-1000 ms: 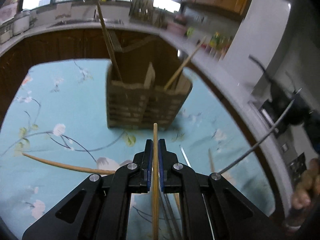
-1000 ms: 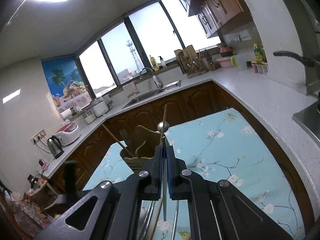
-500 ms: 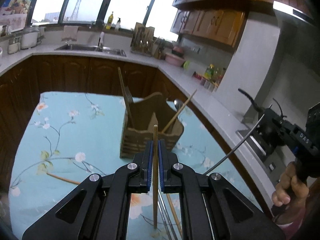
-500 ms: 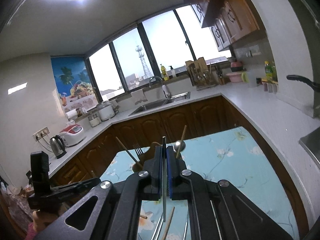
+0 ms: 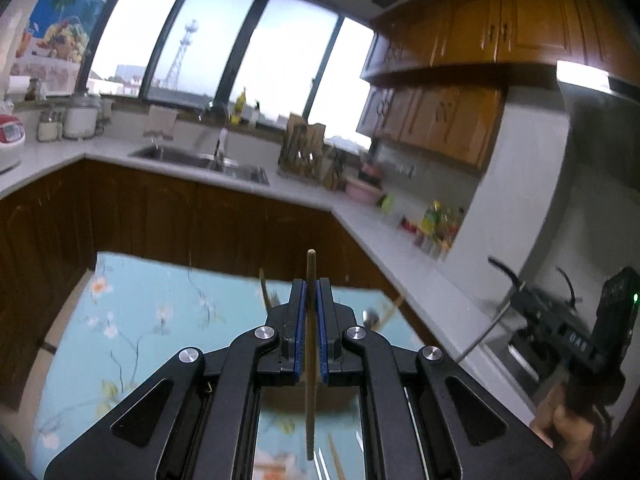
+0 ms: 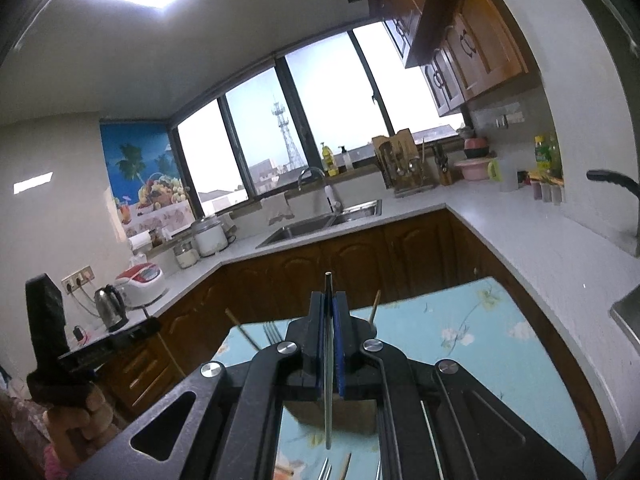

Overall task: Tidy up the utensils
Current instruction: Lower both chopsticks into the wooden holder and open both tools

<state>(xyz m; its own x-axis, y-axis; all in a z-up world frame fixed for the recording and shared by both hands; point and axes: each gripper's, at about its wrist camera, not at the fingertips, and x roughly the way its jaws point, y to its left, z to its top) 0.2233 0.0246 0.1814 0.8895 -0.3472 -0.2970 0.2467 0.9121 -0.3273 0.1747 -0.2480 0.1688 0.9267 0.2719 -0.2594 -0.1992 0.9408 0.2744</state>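
Left gripper (image 5: 311, 308) clamped on an upright wooden chopstick (image 5: 310, 360), right gripper (image 6: 329, 320) clamped on an upright metal chopstick (image 6: 328, 368), wooden holder (image 6: 340, 414) just beyond and below the fingers

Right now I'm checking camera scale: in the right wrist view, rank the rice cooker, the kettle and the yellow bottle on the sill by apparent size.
1. Rice cooker
2. Kettle
3. Yellow bottle, though it stands farther away, so true size is unsure.
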